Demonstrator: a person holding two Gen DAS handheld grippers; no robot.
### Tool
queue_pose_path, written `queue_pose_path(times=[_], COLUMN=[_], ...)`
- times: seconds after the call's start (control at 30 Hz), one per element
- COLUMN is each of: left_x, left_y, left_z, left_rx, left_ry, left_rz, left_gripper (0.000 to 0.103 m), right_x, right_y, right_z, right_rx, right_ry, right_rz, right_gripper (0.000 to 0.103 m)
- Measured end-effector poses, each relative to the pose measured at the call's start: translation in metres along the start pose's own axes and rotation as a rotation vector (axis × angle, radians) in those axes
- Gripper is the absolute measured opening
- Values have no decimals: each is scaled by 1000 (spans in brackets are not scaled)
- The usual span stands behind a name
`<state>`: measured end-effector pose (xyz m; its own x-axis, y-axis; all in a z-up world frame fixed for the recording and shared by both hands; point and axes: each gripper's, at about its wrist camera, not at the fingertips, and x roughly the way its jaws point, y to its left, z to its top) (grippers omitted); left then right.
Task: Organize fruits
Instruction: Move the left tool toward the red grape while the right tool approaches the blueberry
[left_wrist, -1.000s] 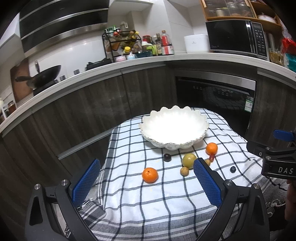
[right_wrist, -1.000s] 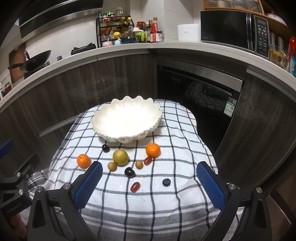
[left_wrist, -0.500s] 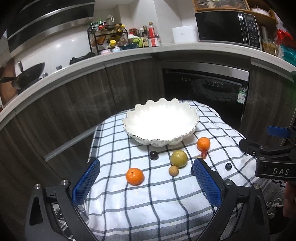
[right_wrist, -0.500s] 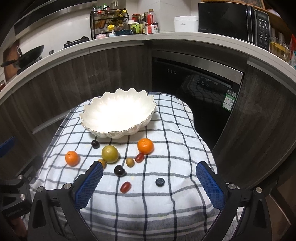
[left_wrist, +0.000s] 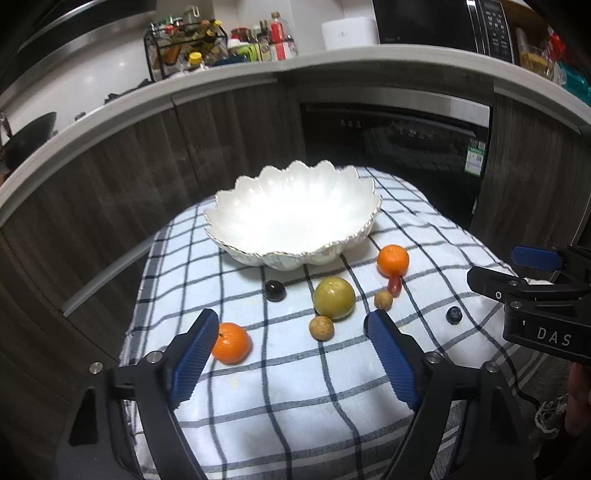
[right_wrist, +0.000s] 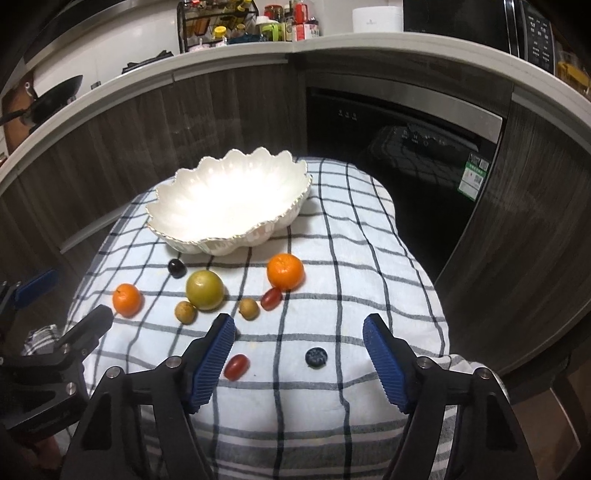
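Note:
An empty white scalloped bowl (left_wrist: 332, 192) (right_wrist: 177, 192) stands at the back of a checked cloth. In front of it lie two oranges (left_wrist: 231, 342) (left_wrist: 392, 261), a green round fruit (left_wrist: 334, 297), two small brown fruits (left_wrist: 321, 328) (left_wrist: 383, 299), a dark plum (left_wrist: 275, 290), red grape tomatoes (right_wrist: 236, 366) (right_wrist: 272, 298) and a blueberry (right_wrist: 316, 357). My left gripper (left_wrist: 291, 328) is open and empty, its left finger beside the near orange. My right gripper (right_wrist: 299, 334) is open and empty, above the blueberry and a tomato.
The checked cloth (left_wrist: 295, 398) covers a small table with drops on all sides. Dark kitchen cabinets and an oven (right_wrist: 399, 140) stand behind. The counter holds a bottle rack (left_wrist: 184, 48), a microwave (left_wrist: 439, 22) and a wok (right_wrist: 51, 99).
Both grippers have moved forward and lower toward the fruits, and both jaws have narrowed a little. The fruits and bowl have not moved.

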<state>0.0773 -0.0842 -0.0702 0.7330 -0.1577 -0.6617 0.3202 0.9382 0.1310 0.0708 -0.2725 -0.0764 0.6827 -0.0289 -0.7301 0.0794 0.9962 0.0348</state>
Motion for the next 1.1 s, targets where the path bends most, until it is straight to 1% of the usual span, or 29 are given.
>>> queue_pose_path(times=[0.1, 0.13, 0.17, 0.3, 0.37, 0.47, 0.6, 0.8, 1.0, 1.1], left_x=[11, 13, 16, 24, 24, 26, 33, 48, 61, 67], left_y=[-3, -4, -6, -24, -34, -52, -65, -75, -82, -84], left_z=[-2, -3, -4, -11, -13, -18, -21, -26, -32, -35], left_rx=[-4, -4, -2, 28, 55, 102, 125, 118, 111, 106], left_ry=[15, 17, 25, 54, 57, 60, 79, 120, 147, 166], left_rz=[-14, -18, -27, -71, -88, -116, -135, -148, -160, -169], left_gripper=[82, 80, 77, 75, 72, 70, 65, 59, 54, 49], right_x=[10, 13, 16, 27, 33, 39, 50, 65, 75, 79], right_y=[-3, -5, -6, -10, -14, -19, -22, -24, -28, -28], right_z=[-2, -3, -5, -9, -12, -14, -19, -27, -30, -31], right_rx=[3, 5, 5, -2, -2, 1, 2, 12, 34, 33], right_ry=[20, 26, 31, 57, 71, 89, 121, 177, 202, 210], right_rz=[-11, -13, -14, -9, -2, 9, 24, 32, 30, 31], right_gripper=[72, 71, 69, 59, 57, 54, 47, 44, 44, 44])
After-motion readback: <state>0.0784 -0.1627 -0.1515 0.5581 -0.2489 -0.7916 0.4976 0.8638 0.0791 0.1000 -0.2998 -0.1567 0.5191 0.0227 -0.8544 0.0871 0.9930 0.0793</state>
